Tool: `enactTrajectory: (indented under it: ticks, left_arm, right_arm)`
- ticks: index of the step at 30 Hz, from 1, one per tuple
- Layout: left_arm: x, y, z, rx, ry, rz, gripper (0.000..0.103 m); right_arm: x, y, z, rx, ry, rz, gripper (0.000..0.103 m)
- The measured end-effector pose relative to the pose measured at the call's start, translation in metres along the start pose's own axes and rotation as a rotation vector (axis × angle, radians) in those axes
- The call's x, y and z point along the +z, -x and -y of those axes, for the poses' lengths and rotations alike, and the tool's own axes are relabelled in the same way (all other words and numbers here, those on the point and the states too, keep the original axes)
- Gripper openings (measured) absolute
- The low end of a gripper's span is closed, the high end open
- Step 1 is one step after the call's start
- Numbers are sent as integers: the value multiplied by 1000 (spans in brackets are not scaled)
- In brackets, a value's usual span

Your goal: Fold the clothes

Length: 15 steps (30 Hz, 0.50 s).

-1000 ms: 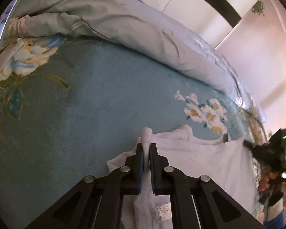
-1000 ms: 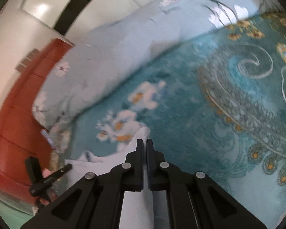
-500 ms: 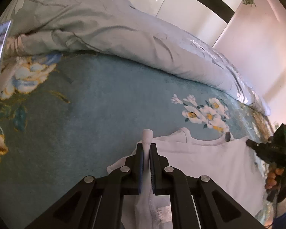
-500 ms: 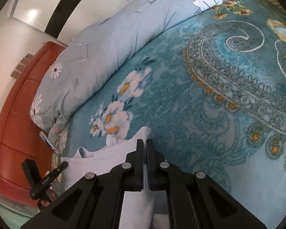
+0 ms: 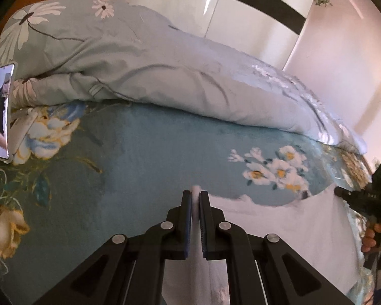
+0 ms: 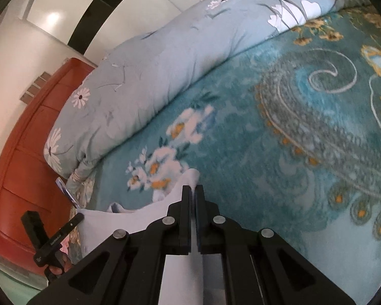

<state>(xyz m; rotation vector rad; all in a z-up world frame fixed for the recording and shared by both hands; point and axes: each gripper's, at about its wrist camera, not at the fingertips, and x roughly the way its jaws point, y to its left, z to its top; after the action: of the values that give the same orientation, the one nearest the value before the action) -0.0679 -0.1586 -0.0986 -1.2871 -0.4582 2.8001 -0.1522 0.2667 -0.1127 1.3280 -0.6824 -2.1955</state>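
Angling down toward the bed, the left gripper (image 5: 196,195) sits low over the teal floral blanket (image 5: 144,167), and its fingers (image 5: 187,218) are pinched almost together on a fold of the white garment (image 5: 279,231), a small tuft of cloth poking out past the tips. Over on the other side, the right gripper (image 6: 193,189) tilts down at much the same slant, fingers (image 6: 186,216) all but closed, a thin edge of the same white garment (image 6: 109,225) caught between them and a corner of fabric sticking up just beyond. The garment lies on the blanket stretched between the two grippers, its far edge running along the white flower print (image 5: 274,170). Each camera catches the other gripper at the rim of its view: in the left view a dark handle with a hand (image 5: 370,239) wrapped on it at the right edge, in the right view a hand (image 6: 61,267) low at the left edge, both partly cut off. Behind, a rolled pale-green quilt (image 5: 139,63) lies along the blanket, with a phone (image 5: 2,111) beside its end. The near part of the garment is hidden under the gripper bodies, so what kind of garment it is cannot be made out, and the right view is a little blurred.
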Motion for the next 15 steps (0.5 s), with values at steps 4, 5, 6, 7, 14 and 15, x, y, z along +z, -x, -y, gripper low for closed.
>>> enactTrajectory:
  ticks: [4,5,6,7,14,15]
  left_arm:
    - [-10,-29,-23,-1,101,-91,6]
    - [-11,-28,-26,-8,116,-92,6]
    - [-13,-26,-29,-16,130,-93,6]
    - [-13,-22,-31,-18,135,-84,6]
    - [-18,30,-36,60,176,21,7]
    - [-25,40,-32,36,180,25,7]
  right_arm:
    - [0,-15,6,-38,-16,-40,2]
    - [-1,-17,10,-41,-34,-47,2]
    - [-3,-19,14,-40,-54,-53,2]
    - [-3,-18,16,-35,-63,-55,2]
    - [-21,19,17,-28,-58,-13,6]
    - [-30,29,18,-30,-49,-5,11]
